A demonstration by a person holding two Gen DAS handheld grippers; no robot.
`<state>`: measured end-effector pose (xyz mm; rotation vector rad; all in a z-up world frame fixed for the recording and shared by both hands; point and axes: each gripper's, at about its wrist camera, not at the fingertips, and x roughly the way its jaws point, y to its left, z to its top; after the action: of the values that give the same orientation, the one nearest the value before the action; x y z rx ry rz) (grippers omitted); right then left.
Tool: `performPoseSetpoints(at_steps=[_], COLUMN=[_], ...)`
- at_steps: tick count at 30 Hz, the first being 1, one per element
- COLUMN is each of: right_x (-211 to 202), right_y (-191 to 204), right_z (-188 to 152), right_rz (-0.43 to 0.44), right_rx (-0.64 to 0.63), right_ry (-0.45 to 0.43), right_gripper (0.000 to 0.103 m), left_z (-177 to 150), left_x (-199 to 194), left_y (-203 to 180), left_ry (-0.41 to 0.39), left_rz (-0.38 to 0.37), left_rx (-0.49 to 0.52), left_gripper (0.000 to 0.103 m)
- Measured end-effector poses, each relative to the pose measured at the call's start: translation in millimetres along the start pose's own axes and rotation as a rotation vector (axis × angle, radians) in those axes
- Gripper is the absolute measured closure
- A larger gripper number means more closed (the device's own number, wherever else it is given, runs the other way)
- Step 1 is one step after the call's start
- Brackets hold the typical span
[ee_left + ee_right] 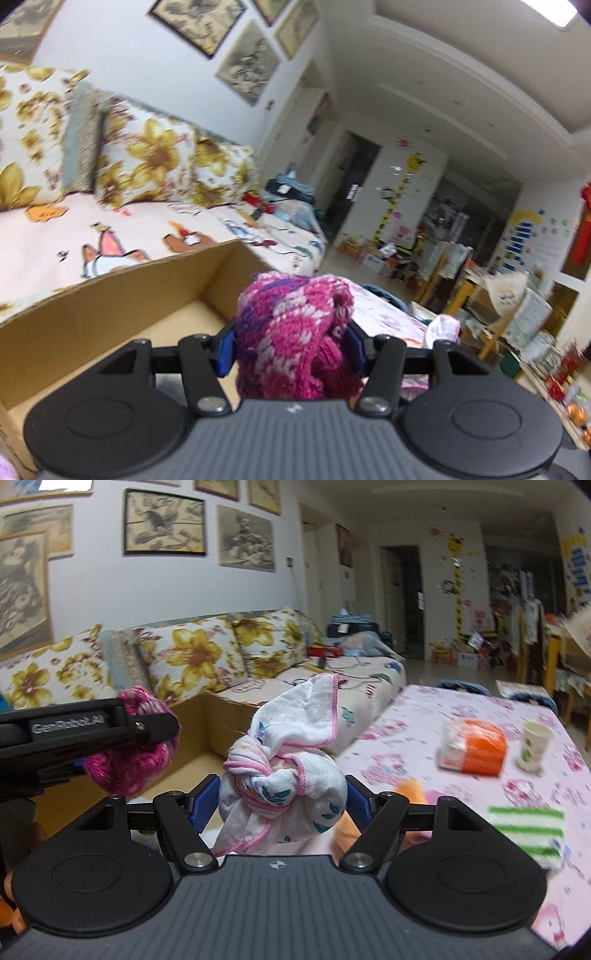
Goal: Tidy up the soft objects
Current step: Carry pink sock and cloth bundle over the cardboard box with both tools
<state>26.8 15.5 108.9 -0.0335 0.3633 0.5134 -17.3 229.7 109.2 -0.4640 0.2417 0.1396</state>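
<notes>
Lettering reading "GenRobot.AI" runs in pale type along the black side of the left tongs (147, 734), which reach in from nine o'clock in the right wrist view. Those tongs are clamped on a magenta knitted bundle (295, 332), pink, purple and white yarn bulging up between the blue pads (226, 349). Beyond it, from nine round to eleven o'clock in the left wrist view, stands an open cardboard box (122, 314), its brown floor showing; the bundle hangs just past the box's near corner.

The right tongs (282, 805) grip a knotted white cloth (284, 775) with a pink stitched hem and small teal leaf prints, one loose corner standing up toward twelve o'clock. The blue pads press both sides of the knot.

At three o'clock of the right view lies the table (461, 812) under a pink cartoon-print cover. On it sit an orange-and-white tissue pack (472, 749), a paper cup (533, 747) with a green motif just beside it, and a green-striped cloth (528, 830) nearer the tongs. Print on the pack and cup is too blurred to read. An orange soft thing (410, 790) peeps out behind the right pad.

Behind stands a sofa (192, 657) with yellow-flowered cushions, and framed pictures (164, 522) hang above it.
</notes>
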Motion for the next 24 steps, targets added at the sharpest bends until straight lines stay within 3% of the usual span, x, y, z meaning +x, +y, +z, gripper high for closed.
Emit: performPoseSetpoints(at_steps=[8,17,19,20,24], right_x=[23,26,27,30,21], right_y=[14,19,19,19,20], right_z=[3,1,1,2,2], right_rz=[0.003,-0.027,-0.024,-0.021,-0.022], right_rx=[-0.135,-0.211,-0.218,-0.219,-0.23], right_ry=[0.027,0.067,0.078,0.085,0.09], right_gripper=[0.014,0.014,0.009,0.001,0.002], left_z=[4,2,1,1,2], left_x=[9,11,12,13,18], left_y=[20,21,22,22,21], left_ry=[0.037,0.061,0.068,0.072,0.101], left_rz=[0.066,0.094,0.102,0.106,0.119], left_rx=[-0.056,-0.052,-0.05,-0.051,-0.044], left_gripper=[0.046,0.046,0.045,0.044,0.038])
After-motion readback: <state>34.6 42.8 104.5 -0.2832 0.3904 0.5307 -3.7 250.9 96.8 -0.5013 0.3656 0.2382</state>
